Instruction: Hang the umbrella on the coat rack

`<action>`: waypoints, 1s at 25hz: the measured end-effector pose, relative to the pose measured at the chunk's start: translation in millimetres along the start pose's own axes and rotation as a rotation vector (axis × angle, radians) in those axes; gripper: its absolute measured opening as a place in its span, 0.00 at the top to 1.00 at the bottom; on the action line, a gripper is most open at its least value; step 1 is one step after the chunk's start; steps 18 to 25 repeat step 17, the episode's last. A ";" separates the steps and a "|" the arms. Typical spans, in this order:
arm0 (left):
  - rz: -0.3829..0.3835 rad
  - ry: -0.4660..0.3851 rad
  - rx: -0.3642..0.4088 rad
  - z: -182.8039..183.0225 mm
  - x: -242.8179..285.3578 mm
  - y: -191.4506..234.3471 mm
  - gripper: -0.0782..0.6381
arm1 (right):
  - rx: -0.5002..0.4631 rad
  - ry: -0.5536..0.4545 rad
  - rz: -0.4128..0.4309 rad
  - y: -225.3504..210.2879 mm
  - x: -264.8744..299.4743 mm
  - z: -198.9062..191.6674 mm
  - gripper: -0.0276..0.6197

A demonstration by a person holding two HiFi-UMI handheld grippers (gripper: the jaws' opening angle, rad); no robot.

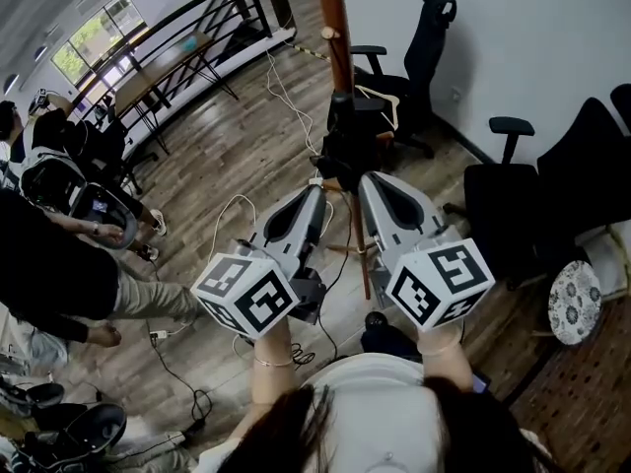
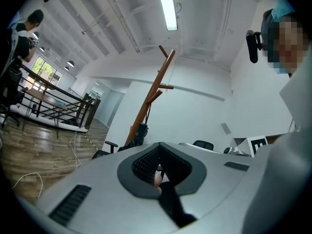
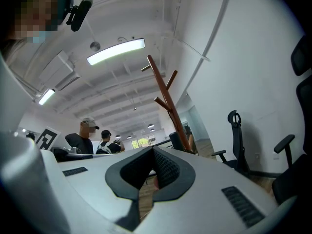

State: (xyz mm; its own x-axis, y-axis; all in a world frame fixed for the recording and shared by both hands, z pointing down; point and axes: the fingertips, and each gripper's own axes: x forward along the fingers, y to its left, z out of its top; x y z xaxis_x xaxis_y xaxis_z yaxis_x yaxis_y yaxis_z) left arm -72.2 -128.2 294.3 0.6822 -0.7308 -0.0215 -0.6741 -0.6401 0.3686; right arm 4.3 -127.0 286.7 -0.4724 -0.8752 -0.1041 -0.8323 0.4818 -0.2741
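Note:
The wooden coat rack (image 1: 336, 37) rises in front of me as a brown pole with pegs (image 2: 157, 87) (image 3: 165, 99). A black bundle (image 1: 345, 144) hangs low on the pole; I cannot tell whether it is the umbrella. In the head view my left gripper (image 1: 316, 194) is just left of the pole and my right gripper (image 1: 368, 181) just right of it. Both point at the rack and tilt upward. The left gripper (image 2: 158, 146) and right gripper (image 3: 152, 151) each have jaws meeting at the tips, with nothing between them.
Black office chairs stand by the white wall (image 1: 424, 57) (image 1: 532, 205), beside a round patterned stool (image 1: 575, 302). People (image 1: 49, 264) stand at the left. White and black cables (image 1: 237, 215) trail over the wooden floor. A table and railing (image 1: 168, 57) are at the far left.

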 end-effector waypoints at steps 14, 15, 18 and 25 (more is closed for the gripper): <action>-0.058 -0.001 -0.005 -15.3 -41.6 -29.9 0.88 | -0.011 -0.012 -0.023 31.7 -42.8 -4.8 0.91; -0.059 0.000 -0.007 -16.6 -44.4 -31.8 0.88 | -0.012 -0.013 -0.022 33.9 -45.6 -4.5 0.91; -0.061 0.004 -0.009 -18.9 -49.5 -35.6 0.88 | -0.016 -0.016 -0.020 38.2 -51.1 -3.4 0.91; -0.061 0.004 -0.009 -18.9 -49.5 -35.6 0.88 | -0.016 -0.016 -0.020 38.2 -51.1 -3.4 0.91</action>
